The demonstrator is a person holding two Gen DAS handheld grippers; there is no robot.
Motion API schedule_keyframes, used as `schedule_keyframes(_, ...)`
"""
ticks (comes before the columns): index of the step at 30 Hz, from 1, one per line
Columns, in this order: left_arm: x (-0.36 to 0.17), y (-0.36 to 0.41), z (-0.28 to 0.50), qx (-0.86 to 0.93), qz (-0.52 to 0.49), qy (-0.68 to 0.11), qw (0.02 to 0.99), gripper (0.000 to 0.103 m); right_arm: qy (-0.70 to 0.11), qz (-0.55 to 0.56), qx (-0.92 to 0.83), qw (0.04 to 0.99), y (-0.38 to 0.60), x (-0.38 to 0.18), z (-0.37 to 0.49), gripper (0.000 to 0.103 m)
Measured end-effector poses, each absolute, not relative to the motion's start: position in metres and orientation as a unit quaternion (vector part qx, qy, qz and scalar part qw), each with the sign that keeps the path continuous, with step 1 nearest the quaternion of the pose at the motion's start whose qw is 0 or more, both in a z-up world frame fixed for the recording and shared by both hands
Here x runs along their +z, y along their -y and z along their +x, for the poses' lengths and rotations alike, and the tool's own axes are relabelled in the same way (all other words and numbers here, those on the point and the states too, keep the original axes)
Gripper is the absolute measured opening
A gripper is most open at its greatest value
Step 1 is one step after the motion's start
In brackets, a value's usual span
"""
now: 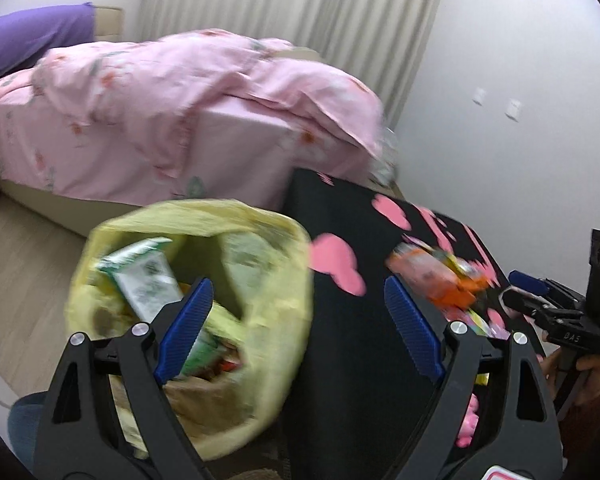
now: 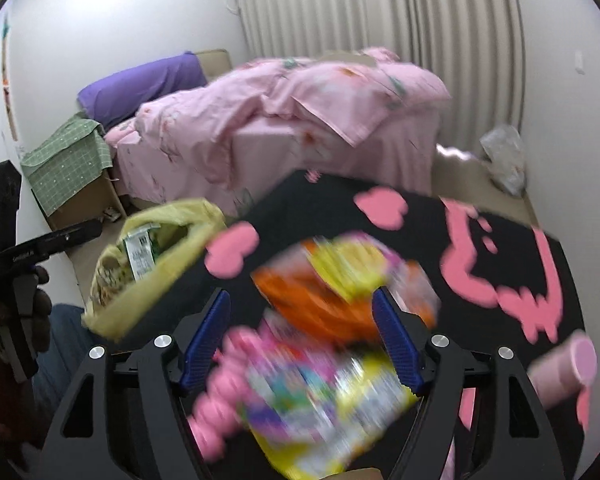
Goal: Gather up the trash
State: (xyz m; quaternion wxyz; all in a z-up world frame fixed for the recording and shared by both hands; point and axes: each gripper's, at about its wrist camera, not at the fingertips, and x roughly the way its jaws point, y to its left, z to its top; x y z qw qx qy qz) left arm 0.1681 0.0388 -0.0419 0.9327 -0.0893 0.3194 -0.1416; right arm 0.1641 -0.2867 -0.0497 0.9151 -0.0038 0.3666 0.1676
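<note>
With both sets of jaws spread and empty, bring the right gripper (image 2: 300,340) squarely over the orange snack wrapper (image 2: 320,300) on the desk (image 2: 420,216), while the left gripper (image 1: 296,320) steadies the yellow trash bag (image 1: 276,280).

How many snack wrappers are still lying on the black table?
2, as far as the blur allows: an orange wrapper toward the table's middle, and a yellow and pink wrapper nearer the camera, below the right gripper's open jaws. More may be hidden underneath them.
</note>
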Motion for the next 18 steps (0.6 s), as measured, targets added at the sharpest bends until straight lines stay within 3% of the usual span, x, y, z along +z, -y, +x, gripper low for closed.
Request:
schedule_keyframes(11,-0.041,0.055,0.177,-0.247,-0.054,-0.346,0.904,0.084,-0.366,0.01,0.063,0.928,0.366,-0.074,0.112,0.07)
schedule_keyframes(13,-0.034,0.071,0.186,-0.272,-0.057,-0.345,0.897,0.09,-0.361,0.014,0.055,0.931,0.373,-0.077,0.106,0.07)
schedule_keyframes(18,-0.025,0.127,0.224,-0.29,-0.019,-0.348,0.891,0.091,-0.351,0.013,0.014,0.936,0.38,-0.082,0.098,0.07)
